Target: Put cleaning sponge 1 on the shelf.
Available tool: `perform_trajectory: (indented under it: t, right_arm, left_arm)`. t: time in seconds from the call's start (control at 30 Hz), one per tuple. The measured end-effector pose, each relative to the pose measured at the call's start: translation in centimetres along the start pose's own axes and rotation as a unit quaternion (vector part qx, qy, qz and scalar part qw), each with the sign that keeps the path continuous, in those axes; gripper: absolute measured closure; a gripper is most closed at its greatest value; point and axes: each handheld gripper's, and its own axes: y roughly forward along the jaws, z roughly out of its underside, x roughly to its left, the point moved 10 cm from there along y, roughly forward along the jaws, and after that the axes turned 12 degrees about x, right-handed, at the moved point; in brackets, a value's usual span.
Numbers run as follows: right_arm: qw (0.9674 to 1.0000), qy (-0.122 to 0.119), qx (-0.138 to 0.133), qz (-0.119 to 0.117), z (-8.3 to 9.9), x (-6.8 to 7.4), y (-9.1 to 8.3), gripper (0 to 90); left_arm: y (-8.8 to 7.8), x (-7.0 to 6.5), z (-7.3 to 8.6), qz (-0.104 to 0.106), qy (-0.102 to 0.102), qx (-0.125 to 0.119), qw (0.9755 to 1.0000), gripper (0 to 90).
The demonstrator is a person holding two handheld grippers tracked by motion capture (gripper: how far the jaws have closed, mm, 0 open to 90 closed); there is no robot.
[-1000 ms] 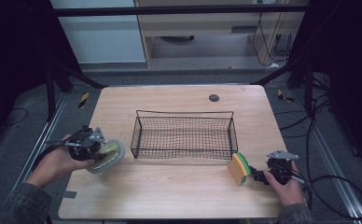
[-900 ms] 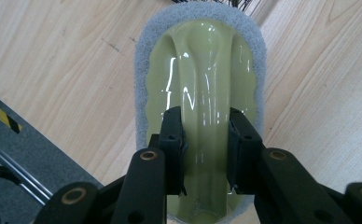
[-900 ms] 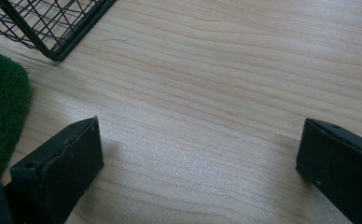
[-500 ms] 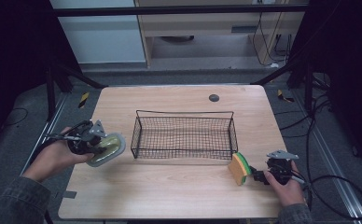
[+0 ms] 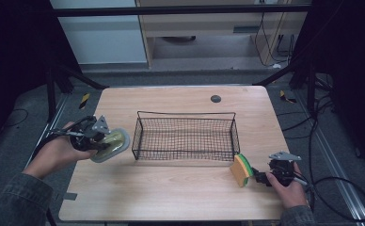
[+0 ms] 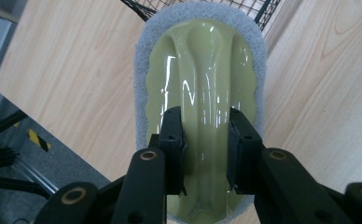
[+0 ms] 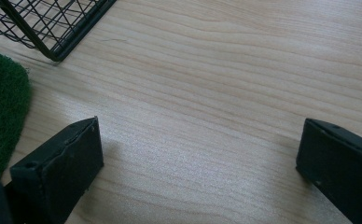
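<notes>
A scrubber with a glossy pale green handle and a grey scouring pad is lifted off the table, left of the black wire basket. My left gripper is shut on the handle's raised ridge, with the jaws pressing both of its sides. A yellow sponge with a green top stands on edge by the basket's front right corner. My right gripper rests just right of the sponge. Its jaws stand wide open over bare wood, and the green pad lies outside the left jaw.
The basket has nothing in it and sits mid-table. A small dark round disc lies near the table's far edge. Bare wood stretches in front of the basket. Cables trail from both grippers off the table's sides.
My left hand has lifted the scrubber off the table and carried it slightly toward the basket. The right gripper and sponge have not moved.
</notes>
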Motion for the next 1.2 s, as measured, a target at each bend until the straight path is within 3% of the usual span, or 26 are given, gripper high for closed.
perform_trajectory:
  t: [0.47, 0.97, 1.2]
  right_arm:
    - [1.0, 0.0, 0.0, 0.001, 0.0, 0.0, 0.0, 0.8]
    - [1.0, 0.0, 0.0, 0.001, 0.0, 0.0, 0.0, 0.8]
    - [1.0, 0.001, -0.001, 0.001, -0.1, 0.1, 0.0, 0.8]
  left_arm:
    - [-1.0, 0.7, -2.1, -0.009, 0.016, -0.005, 0.9998, 70.8]
    - [-0.2, 4.2, -4.1, 0.001, 0.033, -0.022, 0.9992, 70.8]
    - [-0.5, 4.8, -4.5, -0.006, 0.057, -0.026, 0.998, 70.8]
